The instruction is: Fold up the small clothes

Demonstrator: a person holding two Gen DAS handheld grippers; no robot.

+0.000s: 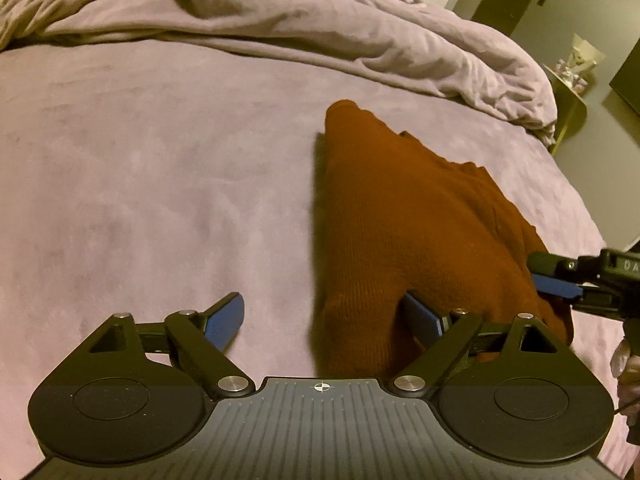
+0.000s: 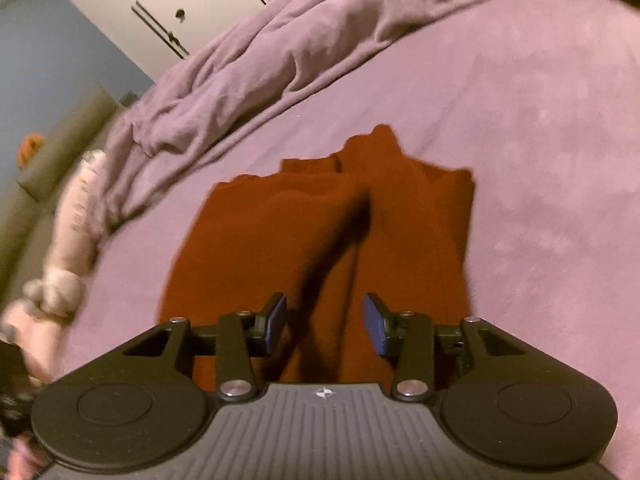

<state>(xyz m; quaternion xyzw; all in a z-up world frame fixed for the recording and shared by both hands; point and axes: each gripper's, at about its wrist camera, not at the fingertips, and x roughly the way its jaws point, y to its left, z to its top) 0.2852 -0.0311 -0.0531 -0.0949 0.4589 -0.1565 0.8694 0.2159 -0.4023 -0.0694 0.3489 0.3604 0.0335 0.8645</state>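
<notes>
On one purple bed (image 1: 140,160), one rust-red knit garment (image 1: 400,220); two grippers, left (image 1: 324,320) and right (image 2: 325,320), both spread, empty.

Both wrist views close, sharing sweater (image 1: 400,220)

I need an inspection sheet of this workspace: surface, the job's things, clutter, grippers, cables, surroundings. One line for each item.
Surface: purple bed sheet, mostly smooth.
Job's things: rust-brown knit garment, partly folded, lying on the sheet.
Clutter: crumpled purple duvet at the far side of the bed.
Grippers: left gripper open, right-side finger against the garment's near edge; right gripper open, low over the garment.
Cables: nothing seen.
Surroundings: white wardrobe doors; small side table beside the bed.
</notes>
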